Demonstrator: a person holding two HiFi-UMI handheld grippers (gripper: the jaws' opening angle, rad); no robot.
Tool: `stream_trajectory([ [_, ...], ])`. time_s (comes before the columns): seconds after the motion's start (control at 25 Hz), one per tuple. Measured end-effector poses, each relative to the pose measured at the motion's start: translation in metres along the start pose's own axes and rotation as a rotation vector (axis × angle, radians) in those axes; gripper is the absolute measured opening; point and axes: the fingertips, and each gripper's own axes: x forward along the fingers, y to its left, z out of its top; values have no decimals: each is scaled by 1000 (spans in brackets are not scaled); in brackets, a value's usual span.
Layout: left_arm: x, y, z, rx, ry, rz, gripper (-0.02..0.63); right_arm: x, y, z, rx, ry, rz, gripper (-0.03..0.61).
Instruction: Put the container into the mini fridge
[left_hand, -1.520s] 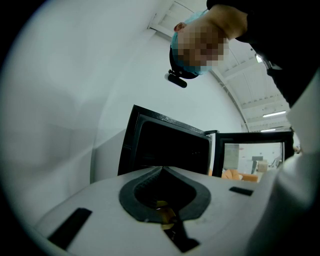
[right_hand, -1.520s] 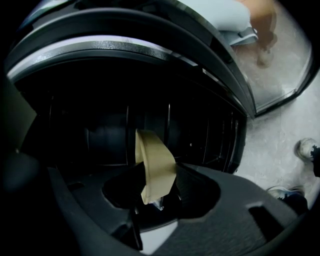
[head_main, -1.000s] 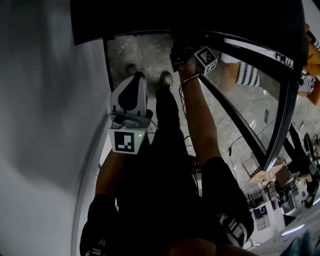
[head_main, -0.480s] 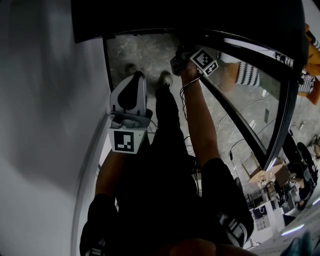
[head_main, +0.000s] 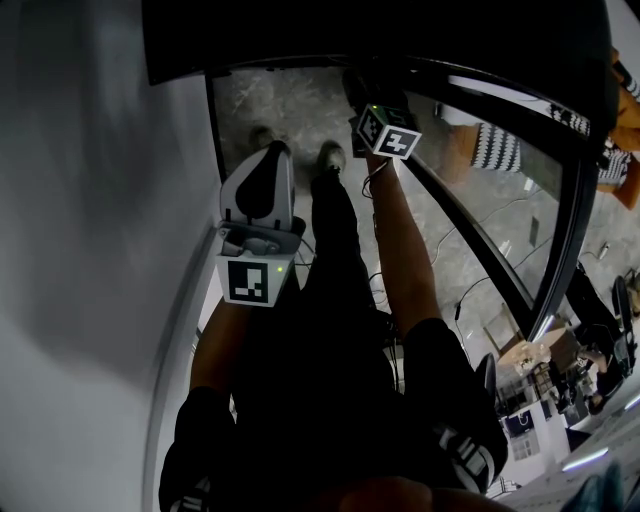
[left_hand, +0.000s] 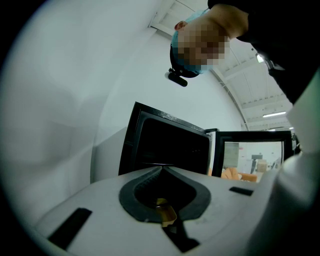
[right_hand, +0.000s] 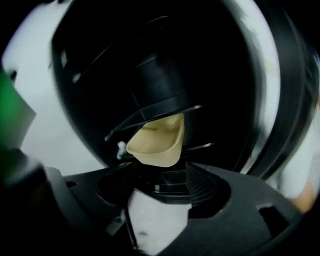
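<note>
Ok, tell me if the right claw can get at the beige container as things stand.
Probably yes. The right claw has just been opening, nothing between its jaws, and points straight at the beige container inside the mini fridge, with nothing in the way.

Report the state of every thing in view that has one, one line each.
mini fridge: door open.
container: inside the mini fridge, not held.
left gripper: jaws shut, holding nothing.
right gripper: at the fridge opening; jaws open after just opening, nothing between them.
</note>
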Motion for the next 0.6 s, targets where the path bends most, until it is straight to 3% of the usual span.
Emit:
stream_trajectory([
  [0.08, 0, 1, -1, -3, 1, 3, 5, 1, 0, -3, -134, 30, -49, 293],
  [0.16, -1, 1, -1, -6, 1, 6, 5, 2, 5, -1, -204, 44, -69, 276],
  [0.6, -3, 6, -6, -11, 9, 14, 5, 13, 4, 11, -219, 39, -113, 218],
])
